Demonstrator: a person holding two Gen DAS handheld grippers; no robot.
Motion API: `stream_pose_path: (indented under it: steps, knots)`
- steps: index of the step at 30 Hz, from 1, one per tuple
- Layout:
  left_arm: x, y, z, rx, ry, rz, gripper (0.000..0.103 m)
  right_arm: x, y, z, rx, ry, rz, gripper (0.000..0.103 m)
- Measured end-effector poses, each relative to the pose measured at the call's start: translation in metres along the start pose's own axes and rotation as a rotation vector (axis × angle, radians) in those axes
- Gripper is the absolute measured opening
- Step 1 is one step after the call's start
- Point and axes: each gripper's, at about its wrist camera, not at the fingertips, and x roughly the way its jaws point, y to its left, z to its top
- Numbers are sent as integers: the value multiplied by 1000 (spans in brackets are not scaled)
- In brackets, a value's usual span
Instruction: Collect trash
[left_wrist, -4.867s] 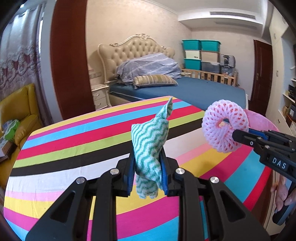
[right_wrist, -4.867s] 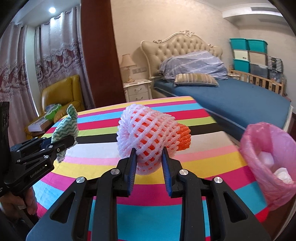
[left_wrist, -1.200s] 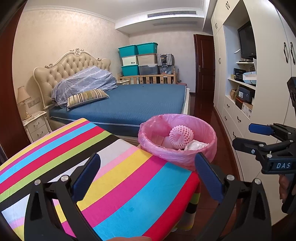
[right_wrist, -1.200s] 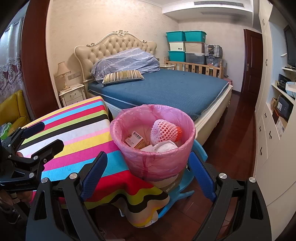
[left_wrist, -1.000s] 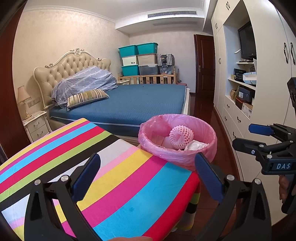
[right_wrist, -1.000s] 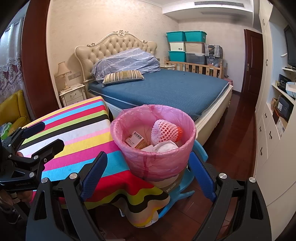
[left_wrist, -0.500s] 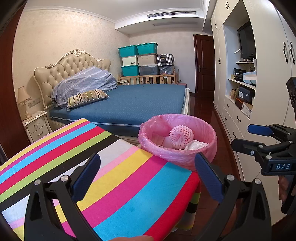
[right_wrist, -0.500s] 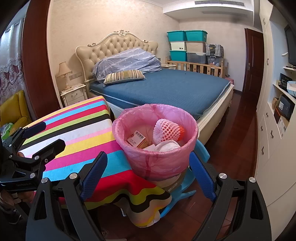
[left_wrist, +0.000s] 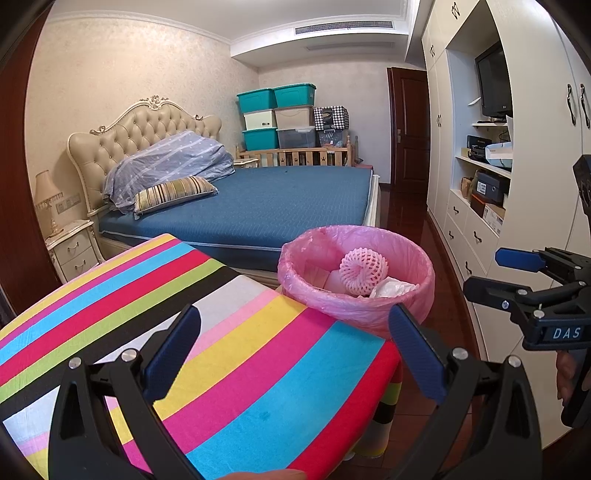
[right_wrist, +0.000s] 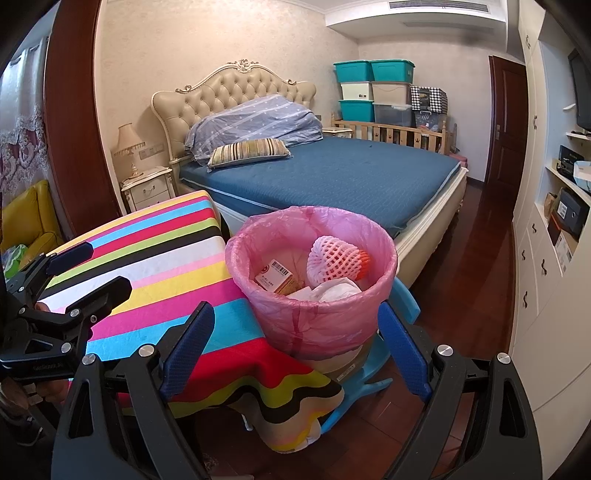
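Both grippers are empty with their blue-padded fingers spread wide. The left gripper hangs over the near right corner of the table, which is draped in a striped cloth of pink, cyan, yellow, red, green, black and white bands. The right gripper hovers off the table's right edge, above the dark wood floor, its fingers framing the lower wall of the waste bin. That bin, lined with a pink plastic bag, stands just beside the table's right edge on a light blue plastic stool, its rim about level with the tabletop. Inside it lie the trash pieces: a pink foam fruit net with an orange end showing, leaning against the far inner wall; a small orange-and-white carton with a barcode label toward the left; and crumpled white paper at the near side. From the left wrist view the foam net sits in the middle of the bin. Behind the bin is a bed with a blue mattress and tufted headboard.
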Motion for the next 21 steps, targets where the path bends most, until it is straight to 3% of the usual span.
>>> stream_pose_path:
  steps: [21]
  knots:
    - [-2, 0, 0, 2, -2, -8, 99, 2, 2, -1, 0, -1, 0, 84]
